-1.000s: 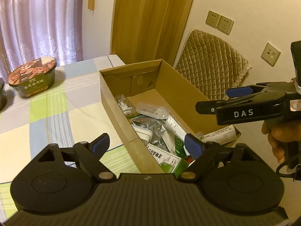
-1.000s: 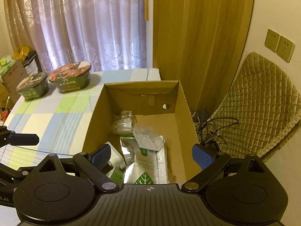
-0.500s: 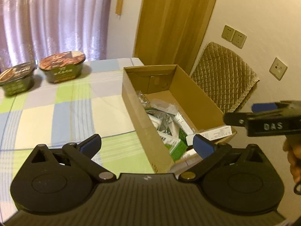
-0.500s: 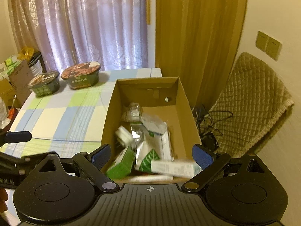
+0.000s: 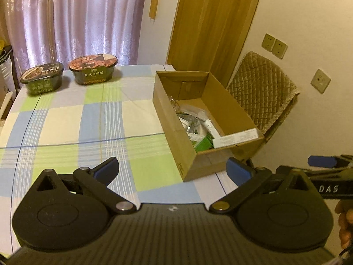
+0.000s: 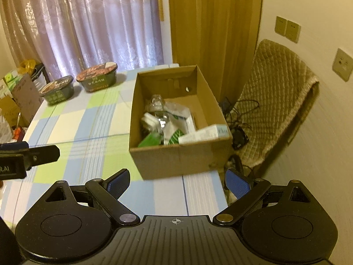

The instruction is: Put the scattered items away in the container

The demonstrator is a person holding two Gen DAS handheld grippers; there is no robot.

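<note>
On checked cloth [image 5: 66, 119], rectangular cardboard box [image 5: 169, 119]

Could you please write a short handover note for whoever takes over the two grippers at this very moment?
Left gripper: open, empty, held back above the near part of the table.
Right gripper: open, empty, also held back from the cardboard box.
Things: packets, a green carton and a long white box lie inside the cardboard box; the white box leans on its near right corner.
Done: no small loose items show on the tablecloth.
Left: two instant noodle bowls stand at the table's far end; whether they belong in the box I cannot tell.
</note>
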